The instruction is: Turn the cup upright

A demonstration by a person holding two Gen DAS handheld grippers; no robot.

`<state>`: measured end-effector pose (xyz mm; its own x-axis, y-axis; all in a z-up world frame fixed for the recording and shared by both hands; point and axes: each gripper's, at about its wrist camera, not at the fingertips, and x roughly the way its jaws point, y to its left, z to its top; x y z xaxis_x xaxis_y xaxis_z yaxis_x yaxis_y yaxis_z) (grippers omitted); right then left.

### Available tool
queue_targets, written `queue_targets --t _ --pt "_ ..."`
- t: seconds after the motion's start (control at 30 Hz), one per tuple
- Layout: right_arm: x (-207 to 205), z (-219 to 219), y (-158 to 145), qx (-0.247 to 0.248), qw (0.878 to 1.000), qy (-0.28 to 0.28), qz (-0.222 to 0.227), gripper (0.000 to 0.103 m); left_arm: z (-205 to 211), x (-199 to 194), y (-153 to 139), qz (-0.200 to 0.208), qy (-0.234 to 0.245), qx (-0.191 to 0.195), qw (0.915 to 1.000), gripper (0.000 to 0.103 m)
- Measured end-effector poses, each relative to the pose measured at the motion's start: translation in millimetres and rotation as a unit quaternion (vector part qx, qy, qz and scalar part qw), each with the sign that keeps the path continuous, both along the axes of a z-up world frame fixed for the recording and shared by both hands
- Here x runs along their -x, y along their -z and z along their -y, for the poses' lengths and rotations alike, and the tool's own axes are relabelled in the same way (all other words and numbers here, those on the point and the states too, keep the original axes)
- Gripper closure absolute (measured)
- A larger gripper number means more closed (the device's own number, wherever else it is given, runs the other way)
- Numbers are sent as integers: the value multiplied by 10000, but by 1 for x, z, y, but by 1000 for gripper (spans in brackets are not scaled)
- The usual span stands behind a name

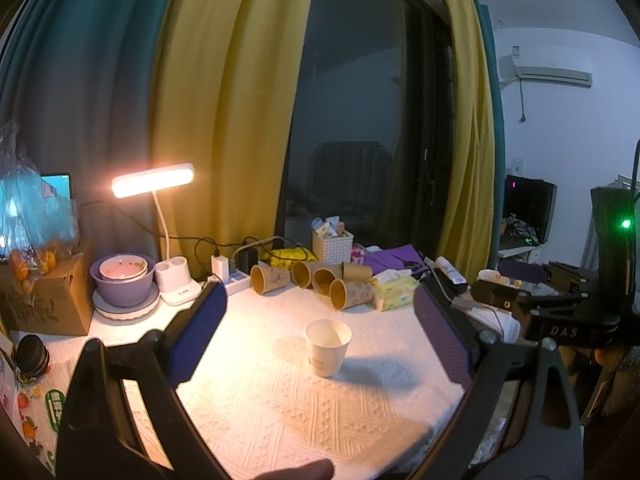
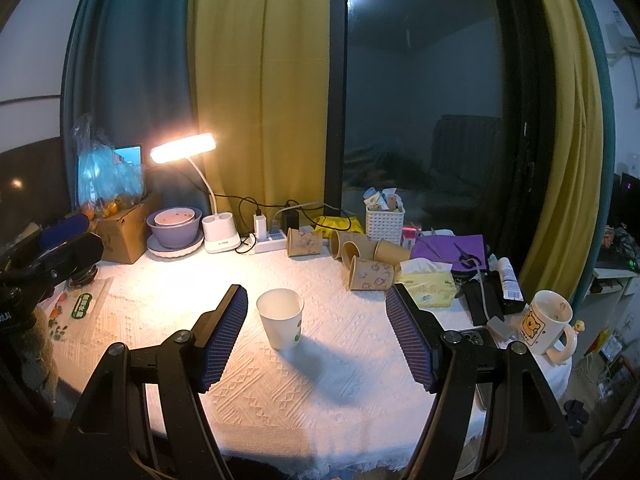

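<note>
Two grippers, both spread wide with nothing between the pads. The white paper cup (image 2: 281, 318) is already standing upright, mouth up, on the white textured tablecloth (image 2: 320, 384), roughly mid-table and just ahead of the right gripper (image 2: 316, 312), closer to its left finger. From the left gripper (image 1: 320, 332) the same cup (image 1: 327, 347) sits between the fingers but farther out, not touching. Far side has a pile of brown paper cups (image 2: 360, 256) lying on their sides, a lit desk lamp (image 2: 184, 148) to the left, a bear mug (image 2: 546, 324) at the right edge.
</note>
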<state>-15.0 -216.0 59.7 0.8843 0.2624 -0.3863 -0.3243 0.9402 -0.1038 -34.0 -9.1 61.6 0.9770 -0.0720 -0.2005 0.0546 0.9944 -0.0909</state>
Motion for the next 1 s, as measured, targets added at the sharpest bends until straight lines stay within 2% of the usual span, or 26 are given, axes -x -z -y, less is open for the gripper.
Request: queue_targets --t 1.0 --pt "1 -8 4 43 10000 -41 -24 28 1 3 4 -14 5 25 10000 8"
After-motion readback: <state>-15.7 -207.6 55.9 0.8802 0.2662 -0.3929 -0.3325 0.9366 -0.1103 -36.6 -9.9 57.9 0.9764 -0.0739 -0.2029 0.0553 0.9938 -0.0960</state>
